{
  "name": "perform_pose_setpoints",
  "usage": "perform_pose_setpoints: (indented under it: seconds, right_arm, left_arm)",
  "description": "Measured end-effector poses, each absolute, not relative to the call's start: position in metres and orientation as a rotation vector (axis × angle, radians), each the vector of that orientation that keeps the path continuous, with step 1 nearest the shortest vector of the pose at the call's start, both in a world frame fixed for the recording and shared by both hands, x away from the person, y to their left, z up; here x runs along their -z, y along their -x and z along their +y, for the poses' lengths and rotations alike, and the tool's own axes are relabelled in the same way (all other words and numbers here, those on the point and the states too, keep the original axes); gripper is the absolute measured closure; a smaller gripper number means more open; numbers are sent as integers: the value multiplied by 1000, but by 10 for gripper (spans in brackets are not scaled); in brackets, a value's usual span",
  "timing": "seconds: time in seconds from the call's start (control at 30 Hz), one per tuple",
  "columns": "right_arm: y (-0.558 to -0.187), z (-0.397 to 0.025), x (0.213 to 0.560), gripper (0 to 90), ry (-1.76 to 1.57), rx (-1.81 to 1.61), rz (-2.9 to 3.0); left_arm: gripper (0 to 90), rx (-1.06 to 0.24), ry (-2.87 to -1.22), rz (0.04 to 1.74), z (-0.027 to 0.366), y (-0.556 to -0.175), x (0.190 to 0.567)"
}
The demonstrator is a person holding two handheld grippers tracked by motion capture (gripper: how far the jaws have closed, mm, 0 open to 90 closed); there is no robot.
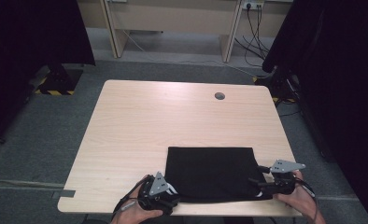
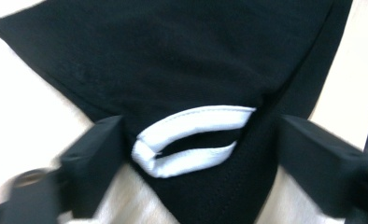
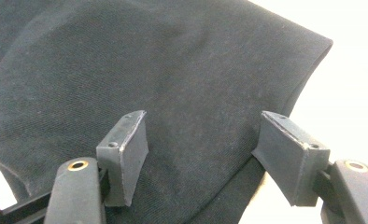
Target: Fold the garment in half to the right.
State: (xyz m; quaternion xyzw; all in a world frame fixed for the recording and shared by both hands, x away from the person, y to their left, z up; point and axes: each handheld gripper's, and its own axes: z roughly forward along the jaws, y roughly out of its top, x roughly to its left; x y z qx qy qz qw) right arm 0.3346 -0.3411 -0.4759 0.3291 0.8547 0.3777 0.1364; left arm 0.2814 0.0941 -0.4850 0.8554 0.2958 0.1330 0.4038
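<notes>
A folded black garment (image 1: 212, 172) lies flat near the table's front edge, right of centre. My left gripper (image 1: 166, 193) is at its near left corner, open, its jaws standing either side of a white-trimmed edge (image 2: 191, 140) of the black cloth (image 2: 187, 56). My right gripper (image 1: 261, 183) is at the near right corner, open, with its jaws spread over the black fabric (image 3: 173, 79). Neither pair of jaws presses the cloth.
The light wooden table (image 1: 163, 116) has a round cable hole (image 1: 219, 96) at the back right. Dark curtains (image 1: 331, 70) hang on both sides. A wooden desk frame (image 1: 173, 18) and cables (image 1: 254, 32) stand beyond on grey carpet.
</notes>
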Motion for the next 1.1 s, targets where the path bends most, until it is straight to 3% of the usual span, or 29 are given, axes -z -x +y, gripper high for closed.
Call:
perform_pose_setpoints:
  seconds: [0.07, 0.1, 0.2, 0.33, 1.1]
  right_arm:
    - [-335, -341, 476, 342, -953, -1094, 2474]
    - [-335, -341, 476, 343, -952, -1093, 2476]
    - [-335, -341, 476, 343, -955, -1093, 2474]
    - [-335, -341, 475, 344, -956, -1090, 2477]
    - [-331, -365, 459, 344, -1086, -981, 2395]
  left_arm:
    - [312, -338, -2157, 752, 94, -283, 483]
    - [417, -341, -2152, 757, 94, -284, 482]
    - [577, -342, -2144, 749, 92, -287, 482]
    - [706, -340, -2146, 737, 90, -288, 482]
    - [723, -297, -2160, 673, 61, -296, 482]
